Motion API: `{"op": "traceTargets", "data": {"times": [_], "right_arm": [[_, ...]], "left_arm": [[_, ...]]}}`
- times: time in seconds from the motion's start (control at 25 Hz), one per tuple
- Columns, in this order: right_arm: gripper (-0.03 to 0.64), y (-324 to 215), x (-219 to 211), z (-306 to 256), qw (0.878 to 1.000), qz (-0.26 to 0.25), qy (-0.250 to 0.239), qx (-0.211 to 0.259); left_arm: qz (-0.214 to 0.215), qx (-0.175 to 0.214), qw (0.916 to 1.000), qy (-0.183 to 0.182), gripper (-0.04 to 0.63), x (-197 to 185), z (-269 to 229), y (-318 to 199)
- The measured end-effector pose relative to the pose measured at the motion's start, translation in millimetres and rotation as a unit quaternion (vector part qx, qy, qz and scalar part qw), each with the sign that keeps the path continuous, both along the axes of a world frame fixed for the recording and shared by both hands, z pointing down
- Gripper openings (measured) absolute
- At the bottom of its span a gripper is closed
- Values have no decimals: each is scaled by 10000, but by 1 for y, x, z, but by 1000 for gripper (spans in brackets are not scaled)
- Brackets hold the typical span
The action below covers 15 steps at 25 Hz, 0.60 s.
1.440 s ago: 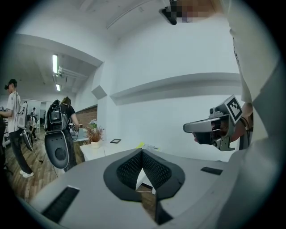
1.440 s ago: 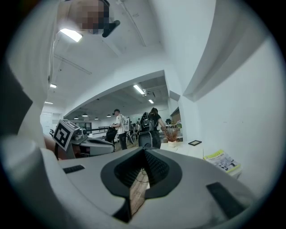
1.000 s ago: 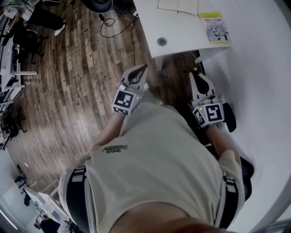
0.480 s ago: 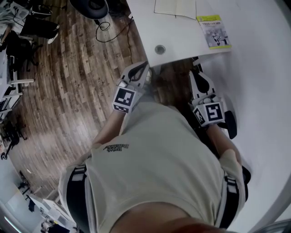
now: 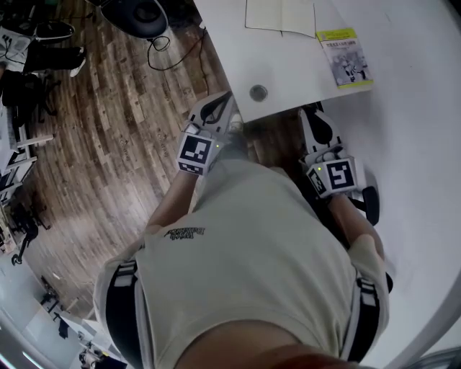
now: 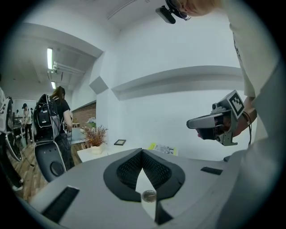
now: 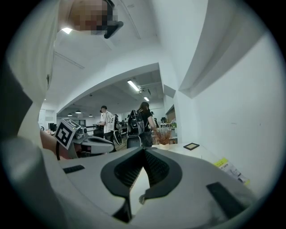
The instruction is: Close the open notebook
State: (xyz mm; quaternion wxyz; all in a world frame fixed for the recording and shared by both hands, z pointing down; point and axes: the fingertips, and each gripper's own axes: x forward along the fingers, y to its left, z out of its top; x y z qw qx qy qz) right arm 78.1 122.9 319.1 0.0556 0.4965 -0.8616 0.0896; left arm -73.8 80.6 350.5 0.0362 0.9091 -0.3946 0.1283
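The open notebook (image 5: 279,16) lies flat on the white table (image 5: 403,122) at the top of the head view, its far half cut off by the frame. My left gripper (image 5: 222,103) is held over the wooden floor at the table's near corner, well short of the notebook. Its jaws are shut and empty in the left gripper view (image 6: 142,152). My right gripper (image 5: 317,119) hangs just below the table's edge. It is also shut with nothing held (image 7: 144,150). I cannot make out the notebook in either gripper view.
A yellow booklet (image 5: 344,56) lies right of the notebook. A round cable grommet (image 5: 258,92) sits near the table's corner. A potted plant (image 6: 94,136) and a small black frame (image 6: 119,142) stand farther along. An office chair (image 5: 137,13) and a cable (image 5: 169,47) are on the floor; people stand beyond.
Both grippers have moved forward toward the table's edge, and the table, notebook and booklet have come closer in the head view. The jaws stayed shut.
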Motion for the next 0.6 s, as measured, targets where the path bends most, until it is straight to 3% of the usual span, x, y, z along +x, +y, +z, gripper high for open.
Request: {"op": "traceTargets", "data": {"times": [0.6], "right_arm": [[3,-119,-35,-10,9991,433,22,-10]], "left_arm": [[406,-128,9990,158,8,-19,-8,-122]]}}
